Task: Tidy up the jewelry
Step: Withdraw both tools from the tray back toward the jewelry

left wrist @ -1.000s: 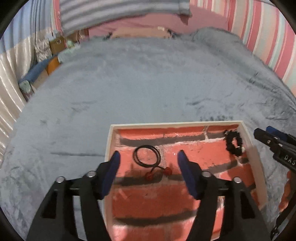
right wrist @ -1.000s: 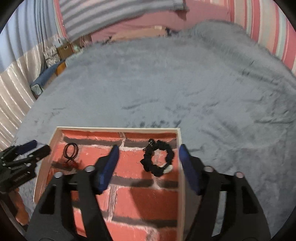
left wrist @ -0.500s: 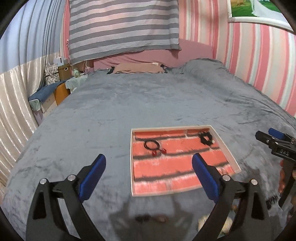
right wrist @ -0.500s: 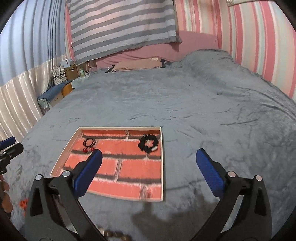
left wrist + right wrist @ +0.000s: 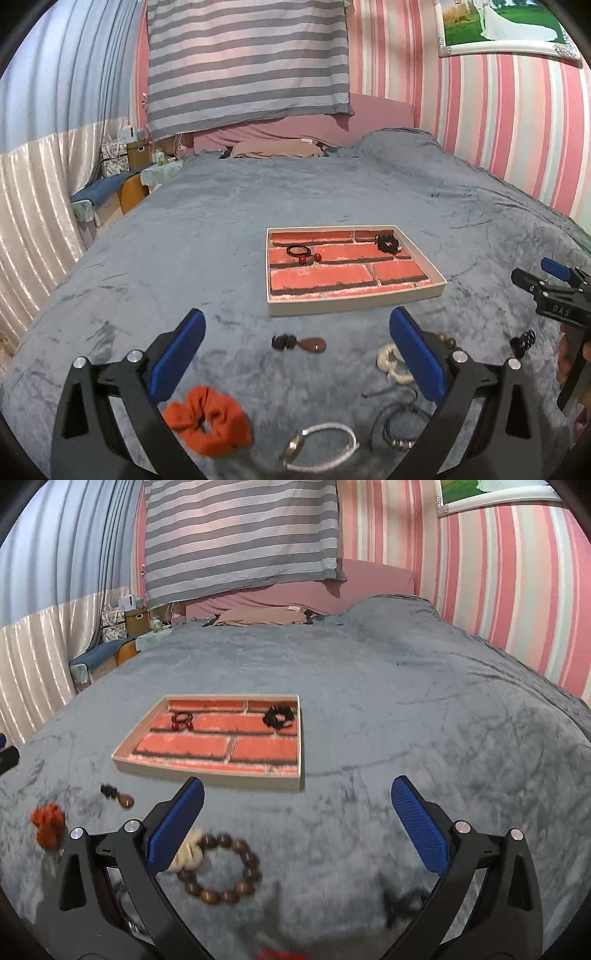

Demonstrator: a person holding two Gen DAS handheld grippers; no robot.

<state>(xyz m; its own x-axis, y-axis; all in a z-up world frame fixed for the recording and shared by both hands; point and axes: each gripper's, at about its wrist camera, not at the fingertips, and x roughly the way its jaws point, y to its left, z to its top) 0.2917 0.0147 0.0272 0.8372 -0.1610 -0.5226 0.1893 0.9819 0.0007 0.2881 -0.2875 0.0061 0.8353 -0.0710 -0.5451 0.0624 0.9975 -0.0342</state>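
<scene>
A shallow tray with a brick-pattern floor [image 5: 332, 277] [image 5: 221, 749] lies on the grey bedspread. In it are a black hair tie with red beads [image 5: 301, 254] [image 5: 182, 719] and a black scrunchie [image 5: 387, 243] [image 5: 279, 717]. My left gripper [image 5: 295, 354] is open and empty, well short of the tray. Near it lie an orange scrunchie [image 5: 207, 417], a brown pendant [image 5: 312, 344], a white cord bracelet [image 5: 325, 446] and a cream knot [image 5: 388, 363]. My right gripper [image 5: 295, 830] is open and empty above a brown bead bracelet [image 5: 225, 867].
A small black coil [image 5: 522, 341] lies at the right by the other gripper's body [image 5: 554, 299]. A dark hair clip [image 5: 406, 901] lies blurred near my right fingers. Pillows and a pink headboard [image 5: 295, 147] are at the far end; striped walls surround the bed.
Both grippers have pulled back and up from over the tray and have opened wider. Loose jewelry on the near bedspread has come into view.
</scene>
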